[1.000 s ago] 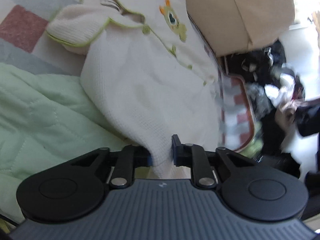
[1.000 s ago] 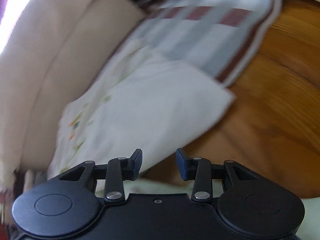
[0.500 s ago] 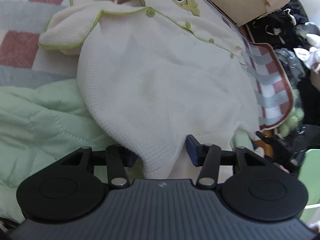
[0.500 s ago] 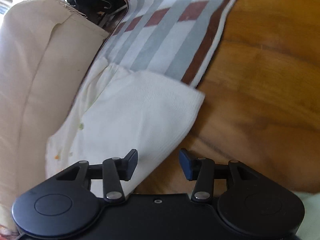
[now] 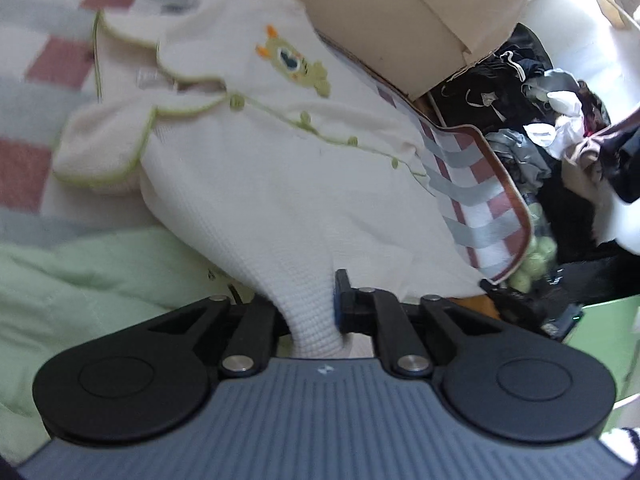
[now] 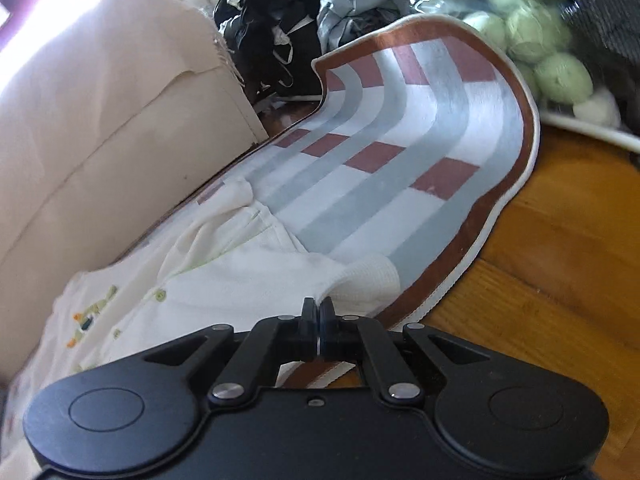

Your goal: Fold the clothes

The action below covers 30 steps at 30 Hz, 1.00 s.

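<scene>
We see a grey, white and red checked blanket with brown border [image 6: 404, 184], on it our cream waffle-knit baby garment with green trim [image 5: 280, 184], our left gripper [image 5: 316, 312] closing on its hem, our right gripper [image 6: 318, 312] pinched shut on another corner.

Cream romper [image 5: 256, 184] – green trim, grey-maroon checked mat [image 6: 400, 152], pale green quilt [image 5: 80, 272]

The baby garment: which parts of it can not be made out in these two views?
- Left wrist view: the left gripper hides the baby garment end that its closing jaws pinch.
- Right wrist view: its embroidered motif is small, seen edge-on.
- Right wrist view: the right gripper covers the pinched hem.
</scene>
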### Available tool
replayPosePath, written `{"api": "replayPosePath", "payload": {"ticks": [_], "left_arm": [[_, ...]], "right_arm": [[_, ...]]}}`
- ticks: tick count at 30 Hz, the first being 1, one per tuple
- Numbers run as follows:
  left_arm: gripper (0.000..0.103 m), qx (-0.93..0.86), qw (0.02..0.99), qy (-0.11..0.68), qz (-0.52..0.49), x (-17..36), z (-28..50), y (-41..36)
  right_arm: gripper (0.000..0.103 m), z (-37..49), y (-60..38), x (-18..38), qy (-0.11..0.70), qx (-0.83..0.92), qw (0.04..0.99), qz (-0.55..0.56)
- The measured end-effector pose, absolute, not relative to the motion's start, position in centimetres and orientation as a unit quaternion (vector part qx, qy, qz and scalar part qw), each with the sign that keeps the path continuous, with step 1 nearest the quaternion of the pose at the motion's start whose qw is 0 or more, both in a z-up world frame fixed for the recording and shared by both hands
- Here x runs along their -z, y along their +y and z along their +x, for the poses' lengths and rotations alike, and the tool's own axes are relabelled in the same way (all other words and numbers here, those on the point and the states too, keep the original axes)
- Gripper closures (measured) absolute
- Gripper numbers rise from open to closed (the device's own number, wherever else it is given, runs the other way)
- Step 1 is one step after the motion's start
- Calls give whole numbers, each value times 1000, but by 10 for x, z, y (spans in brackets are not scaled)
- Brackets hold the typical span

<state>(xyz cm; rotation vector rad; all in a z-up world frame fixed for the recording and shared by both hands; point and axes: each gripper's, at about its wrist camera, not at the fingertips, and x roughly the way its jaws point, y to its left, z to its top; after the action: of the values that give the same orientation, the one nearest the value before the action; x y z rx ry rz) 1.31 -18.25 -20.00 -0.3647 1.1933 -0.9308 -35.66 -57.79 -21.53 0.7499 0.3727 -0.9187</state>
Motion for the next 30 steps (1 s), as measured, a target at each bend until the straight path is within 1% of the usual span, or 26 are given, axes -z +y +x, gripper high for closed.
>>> {"api": "replayPosePath", "payload": {"ticks": [3,4,5,6,7,8,9,10,11,12,13,14,18,22,25,28,30], "left_arm": [[90,414,689,567,-182,214,17,-184],[81,413,684,574,-179,217,17,-185],[67,413,679,581,-175,220,16,-187],[61,412,674,588,-172,222,16,-188],[55,415,671,590,-171,225,16,-190],[56,417,668,593,-170,227,16,-192],[58,422,665,593,-165,229,16,-195],[90,422,670,591,-155,228,16,-197],[97,413,685,584,-142,223,14,-198],[97,402,701,573,-140,215,13,-196],[97,398,711,561,-145,204,13,-193],[97,398,713,555,-160,193,16,-186],[97,405,715,527,-216,150,22,-160],[97,411,710,520,-235,137,10,-142],[97,398,721,528,-208,146,-5,-134],[97,365,725,563,-155,170,-16,-138],[97,359,727,568,-140,172,-18,-138]], "right_arm": [[98,-352,-585,222,175,417,809,375],[95,-350,-587,224,174,410,809,384],[93,-349,-589,227,174,403,809,391],[89,-348,-590,230,174,396,808,399],[81,-346,-592,234,176,389,806,409],[60,-343,-594,238,179,383,803,420],[54,-339,-598,244,184,376,801,429],[58,-335,-602,249,193,375,801,425],[88,-330,-606,253,204,376,803,415],[100,-328,-608,252,212,381,808,396],[100,-327,-610,247,217,387,815,373],[100,-331,-609,236,206,392,823,356],[101,-365,-592,183,130,404,846,324],[101,-398,-569,156,109,412,852,305],[101,-406,-557,164,147,419,847,291],[101,-403,-555,194,193,425,833,299],[101,-401,-553,206,209,428,825,303]]}}
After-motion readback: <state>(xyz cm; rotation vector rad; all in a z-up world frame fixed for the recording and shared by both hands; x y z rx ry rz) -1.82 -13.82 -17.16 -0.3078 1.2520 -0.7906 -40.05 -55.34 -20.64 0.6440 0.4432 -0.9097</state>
